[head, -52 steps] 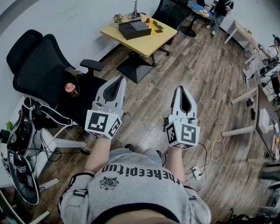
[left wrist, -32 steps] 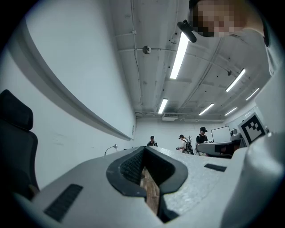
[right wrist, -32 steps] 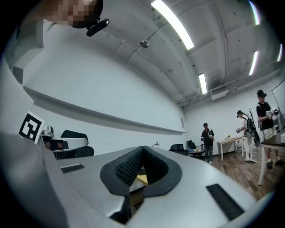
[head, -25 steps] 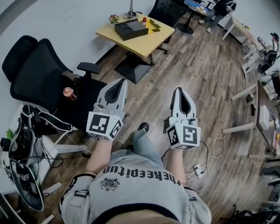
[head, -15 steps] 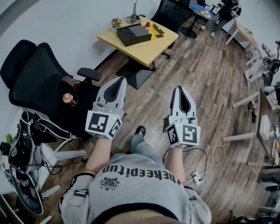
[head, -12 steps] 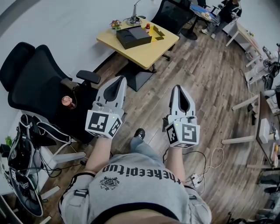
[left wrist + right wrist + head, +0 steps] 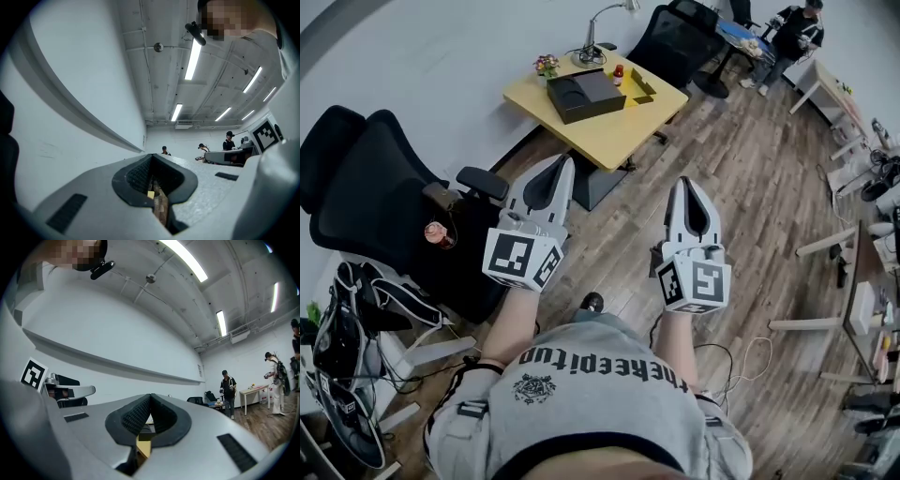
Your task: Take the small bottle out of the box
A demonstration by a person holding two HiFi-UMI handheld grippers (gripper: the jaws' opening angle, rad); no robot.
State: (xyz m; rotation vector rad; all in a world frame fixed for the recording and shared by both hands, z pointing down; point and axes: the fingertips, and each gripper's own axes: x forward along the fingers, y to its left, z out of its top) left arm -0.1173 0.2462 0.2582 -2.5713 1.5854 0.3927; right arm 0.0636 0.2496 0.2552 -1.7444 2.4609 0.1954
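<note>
Both units are being held out in front of the person, side by side and apart, above the wooden floor (image 7: 741, 187). The left hand-held gripper (image 7: 564, 161) is being kept pressed together: in the left gripper view the ribbed pads are meeting at the tip and nothing is being pinched. The right hand-held gripper (image 7: 687, 182) is likewise being kept closed and empty, with its pads meeting in the right gripper view. Both are being pointed toward the yellow desk (image 7: 623, 127), which is well ahead of them and not being touched. The black box (image 7: 586, 94) is sitting on that desk, near its far edge, and its lid appears to be on. The small bottle is not being clearly shown. A small red item (image 7: 619, 71) is standing just beside the box's far right corner and is possibly a bottle, but it is too small to tell. A shallow yellow tray (image 7: 641, 86) is lying to the right of the box, and a desk lamp (image 7: 598, 26) and a small bunch of flowers (image 7: 547, 64) are standing behind it. A black office chair (image 7: 370, 192) is standing to the left of the left hand-held gripper.
</note>
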